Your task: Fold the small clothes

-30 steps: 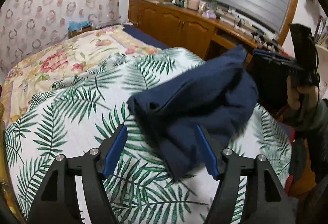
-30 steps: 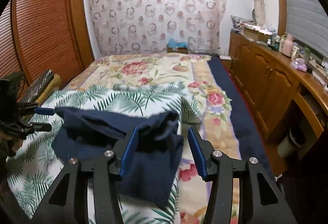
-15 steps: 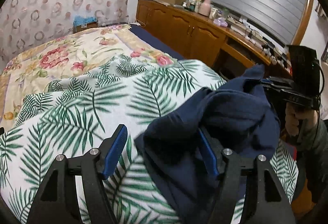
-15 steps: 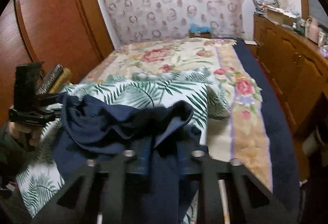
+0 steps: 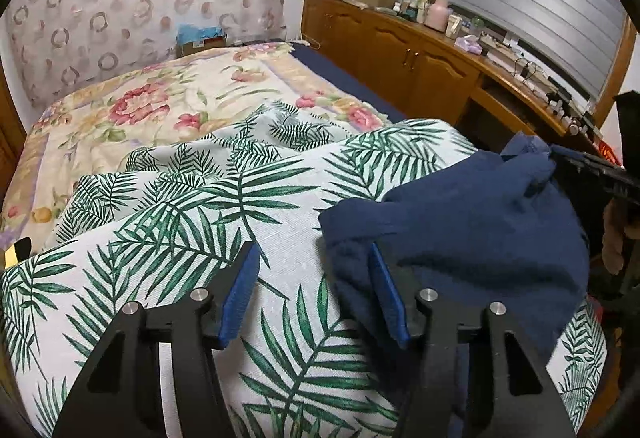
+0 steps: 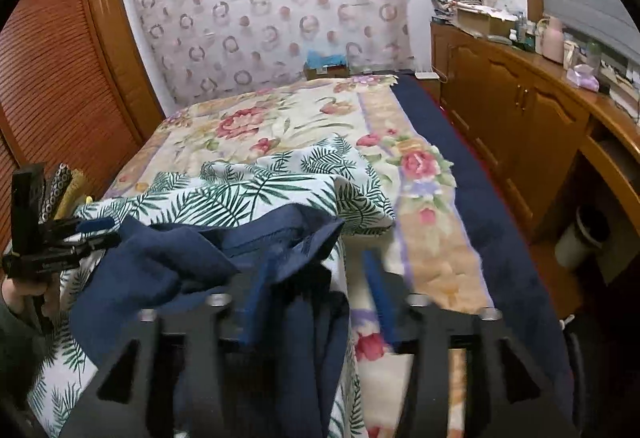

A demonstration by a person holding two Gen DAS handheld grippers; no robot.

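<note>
A navy garment (image 5: 472,222) lay bunched on the palm-leaf sheet (image 5: 192,205) at the near end of the bed (image 6: 472,173), over a floral blanket (image 5: 152,105); in the right wrist view its folds (image 6: 168,270) ran from the left gripper across to the right one, one edge hanging down over the sheet's side. The left gripper (image 5: 314,294) pointed down at the sheet, its jaws apart and closing; between them showed only leaf print, the garment's edge lying against the outer face of its right finger (image 5: 386,298), nothing pinched. The same left gripper (image 6: 94,234) appeared at the left of the right wrist view, a hand (image 6: 28,294) beneath it, its tips at the cloth's far corner. The right gripper (image 6: 316,302) was blurred, its jaws apart and opening; navy cloth hung across its left finger and into the gap, the right finger (image 6: 378,294) clear of it; no clamp on the cloth showed. A wooden cabinet (image 6: 520,125) ran along the bed's right side.
</note>
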